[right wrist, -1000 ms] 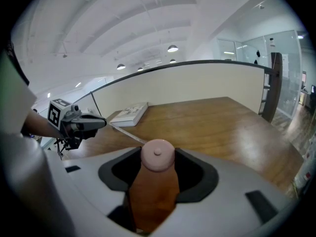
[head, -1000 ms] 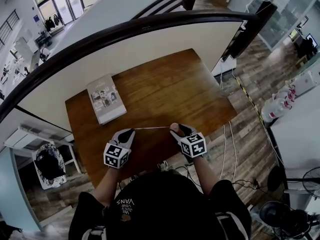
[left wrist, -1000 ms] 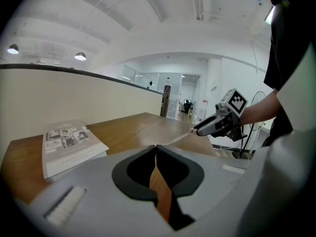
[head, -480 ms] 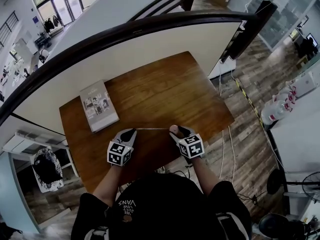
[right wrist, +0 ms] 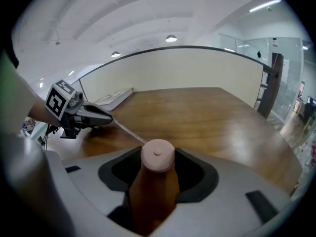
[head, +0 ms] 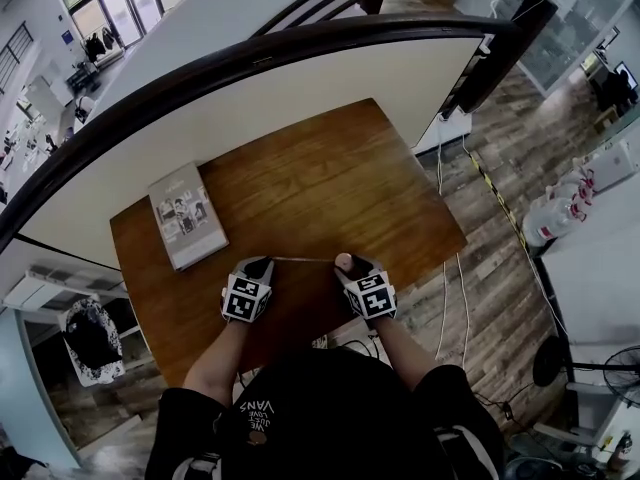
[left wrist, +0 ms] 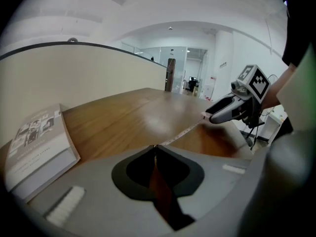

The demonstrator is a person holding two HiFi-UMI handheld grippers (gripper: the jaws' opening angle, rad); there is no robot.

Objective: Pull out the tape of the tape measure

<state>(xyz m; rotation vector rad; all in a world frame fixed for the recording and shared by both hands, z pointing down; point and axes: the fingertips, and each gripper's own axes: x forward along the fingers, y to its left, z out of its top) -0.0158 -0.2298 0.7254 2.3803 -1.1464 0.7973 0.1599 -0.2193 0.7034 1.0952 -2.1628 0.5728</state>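
A small round pink tape measure (right wrist: 157,155) sits between the jaws of my right gripper (right wrist: 158,168), which is shut on it. In the head view this case (head: 343,261) shows at the tip of the right gripper (head: 352,268), above the table's near edge. A thin tape (head: 302,259) runs level from it to my left gripper (head: 262,265). The left gripper (left wrist: 155,146) is shut on the tape's end, and the tape (left wrist: 183,132) stretches away from it to the right gripper (left wrist: 224,113). From the right gripper view the tape (right wrist: 129,133) leads to the left gripper (right wrist: 97,116).
The brown wooden table (head: 330,178) stands against a curved cream wall with a dark rail (head: 250,53). A grey book (head: 185,215) lies flat at the table's left, also seen as a book (left wrist: 34,147) in the left gripper view. Cables lie on the floor (head: 455,298) to the right.
The head view has shifted, so the table and book sit lower left. Both grippers keep their holds, and the hands have drawn slightly closer together.
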